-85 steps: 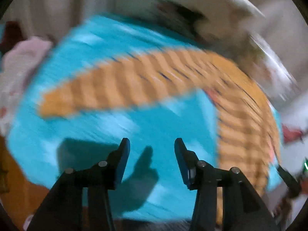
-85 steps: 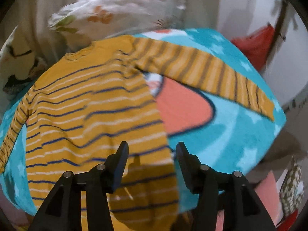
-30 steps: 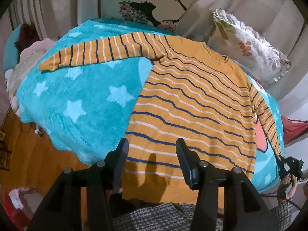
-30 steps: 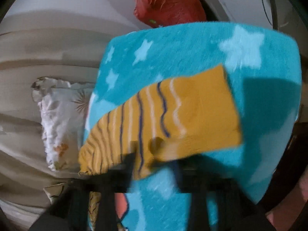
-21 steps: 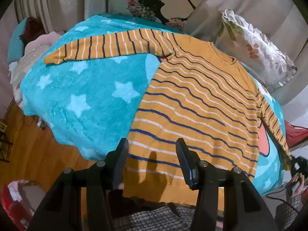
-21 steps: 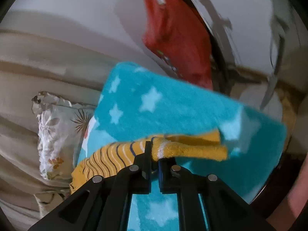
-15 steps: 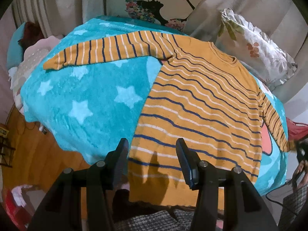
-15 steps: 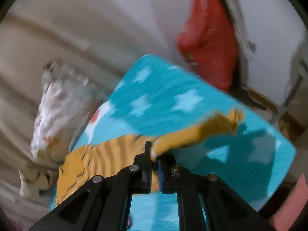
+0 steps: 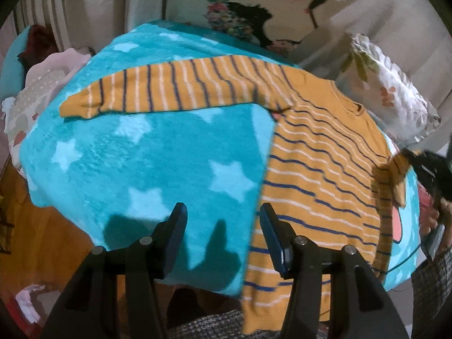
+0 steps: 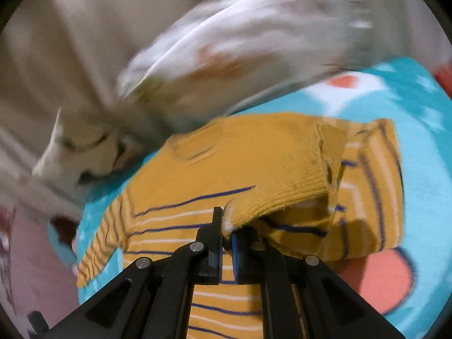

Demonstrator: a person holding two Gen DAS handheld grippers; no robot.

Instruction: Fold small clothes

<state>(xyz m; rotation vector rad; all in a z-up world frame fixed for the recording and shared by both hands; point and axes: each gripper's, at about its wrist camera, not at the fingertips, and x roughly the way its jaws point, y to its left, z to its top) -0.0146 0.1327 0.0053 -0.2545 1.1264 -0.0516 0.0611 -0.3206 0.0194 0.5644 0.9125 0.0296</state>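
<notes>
A mustard sweater (image 9: pixel 316 175) with navy and white stripes lies flat on a teal star blanket (image 9: pixel 158 152). Its left sleeve (image 9: pixel 169 90) stretches out to the left. My left gripper (image 9: pixel 223 237) is open and empty, above the blanket beside the sweater's lower left hem. My right gripper (image 10: pixel 227 231) is shut on the cuff of the right sleeve (image 10: pixel 285 192) and holds it lifted over the sweater's body (image 10: pixel 197 180). The right gripper and raised cuff also show at the right edge of the left wrist view (image 9: pixel 401 166).
Floral pillows (image 9: pixel 389 96) and a printed cushion (image 9: pixel 271 8) lean at the back against a beige sofa. A pile of pale clothes (image 9: pixel 42 84) lies at the blanket's left. Wooden floor (image 9: pixel 36 243) shows below the blanket's left edge.
My right gripper closed on the right cuff, lifted it and swung it inward over the sweater's body. My left gripper stayed open and drifted left, off the hem and over the blanket.
</notes>
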